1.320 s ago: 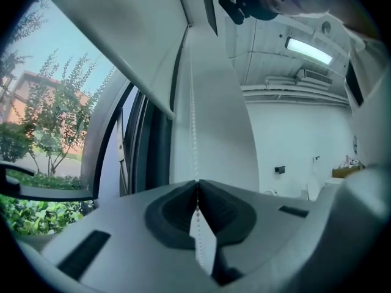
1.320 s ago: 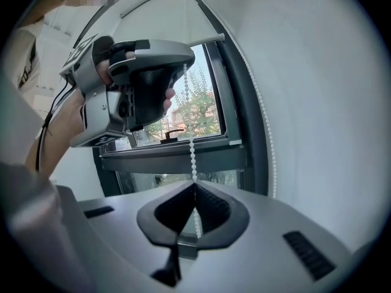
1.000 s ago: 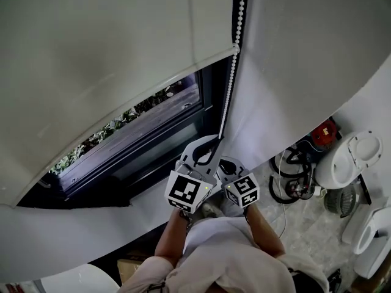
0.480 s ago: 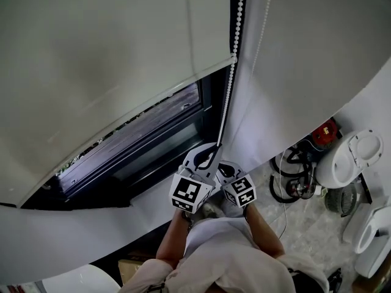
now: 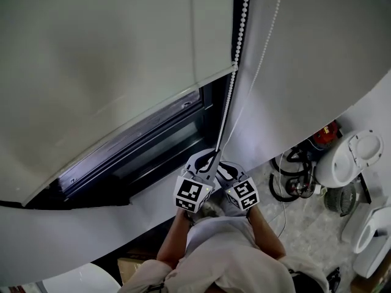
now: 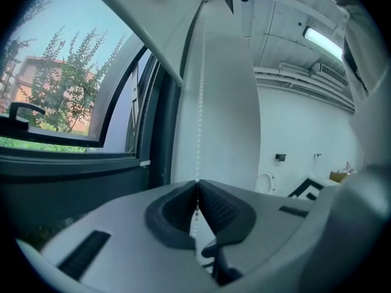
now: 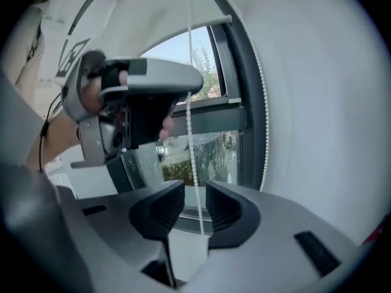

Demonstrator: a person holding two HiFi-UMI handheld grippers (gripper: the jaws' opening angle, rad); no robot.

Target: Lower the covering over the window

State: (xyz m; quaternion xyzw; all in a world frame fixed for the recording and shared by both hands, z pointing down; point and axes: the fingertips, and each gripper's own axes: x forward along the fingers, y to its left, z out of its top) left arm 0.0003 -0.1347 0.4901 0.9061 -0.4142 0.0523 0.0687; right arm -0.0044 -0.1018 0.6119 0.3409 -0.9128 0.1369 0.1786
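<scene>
The bead chain ran straight up from the left gripper, whose jaws were pinched tight on it. Just below, the right gripper had just been opening, the same strand loose between its jaws. The blind hung above both.

- My head camera looks steeply down onto the window.
- The camera on my left tool sits close behind the jaws, facing up the bead cord.
- The camera on my right tool faces the same cord and window.
</scene>
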